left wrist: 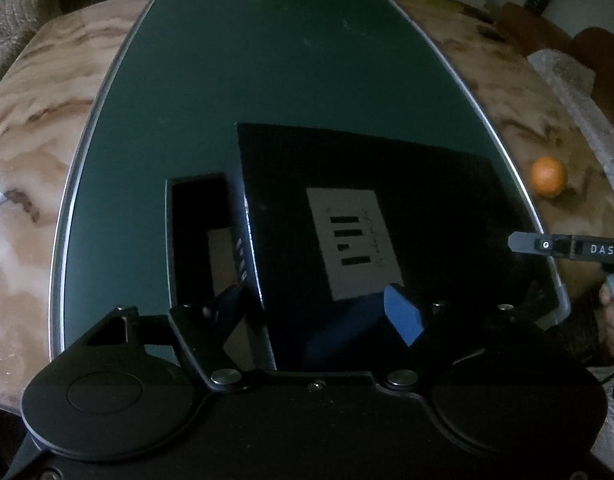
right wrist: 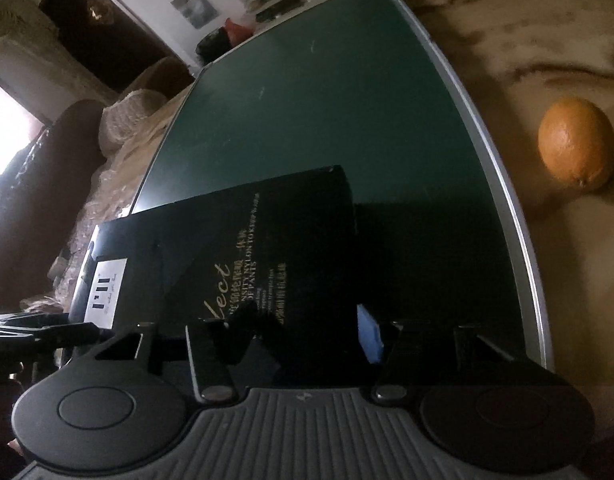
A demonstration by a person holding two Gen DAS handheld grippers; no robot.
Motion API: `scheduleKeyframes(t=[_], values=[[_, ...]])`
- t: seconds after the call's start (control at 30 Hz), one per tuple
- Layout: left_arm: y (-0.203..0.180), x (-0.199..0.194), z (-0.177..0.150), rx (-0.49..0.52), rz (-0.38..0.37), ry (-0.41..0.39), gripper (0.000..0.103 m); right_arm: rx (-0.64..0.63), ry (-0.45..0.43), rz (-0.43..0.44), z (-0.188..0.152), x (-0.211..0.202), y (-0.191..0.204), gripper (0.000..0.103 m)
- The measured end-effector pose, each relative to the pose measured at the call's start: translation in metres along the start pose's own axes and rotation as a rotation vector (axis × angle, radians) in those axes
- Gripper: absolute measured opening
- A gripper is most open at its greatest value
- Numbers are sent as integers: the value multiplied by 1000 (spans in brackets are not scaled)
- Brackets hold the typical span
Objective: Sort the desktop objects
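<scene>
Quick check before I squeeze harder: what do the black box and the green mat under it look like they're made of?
Black box: likely printed cardboard with a slight sheen; crisp folded edges, gold lettering, a white label. Green mat: smooth, dull, hard-looking sheet with a thin silver edge strip, possibly a board; material uncertain.

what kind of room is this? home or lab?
Probably a home living or dining room: a marble-look table with an orange on it, upholstered chairs, and pictures on the wall.
</scene>
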State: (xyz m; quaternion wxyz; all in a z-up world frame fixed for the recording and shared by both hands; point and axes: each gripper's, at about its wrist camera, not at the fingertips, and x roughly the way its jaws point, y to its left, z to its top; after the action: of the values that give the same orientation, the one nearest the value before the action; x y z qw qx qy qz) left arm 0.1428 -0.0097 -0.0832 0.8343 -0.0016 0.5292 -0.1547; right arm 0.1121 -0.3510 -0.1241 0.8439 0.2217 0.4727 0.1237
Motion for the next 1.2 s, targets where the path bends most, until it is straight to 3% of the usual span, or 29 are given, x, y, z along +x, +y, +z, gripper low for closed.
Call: scheduleKeyframes(t=[0.47,1.0,1.2], values=[[40,-31,0,-66,16,-36,80,-106,0,-57,7,-9,65,56],[66,-1,-10,-112,11,11,80,-168,10,-136,4,5,100,55],[49,3,-8,-64,90,0,80,-196,11,-185,-2,14,102,55]])
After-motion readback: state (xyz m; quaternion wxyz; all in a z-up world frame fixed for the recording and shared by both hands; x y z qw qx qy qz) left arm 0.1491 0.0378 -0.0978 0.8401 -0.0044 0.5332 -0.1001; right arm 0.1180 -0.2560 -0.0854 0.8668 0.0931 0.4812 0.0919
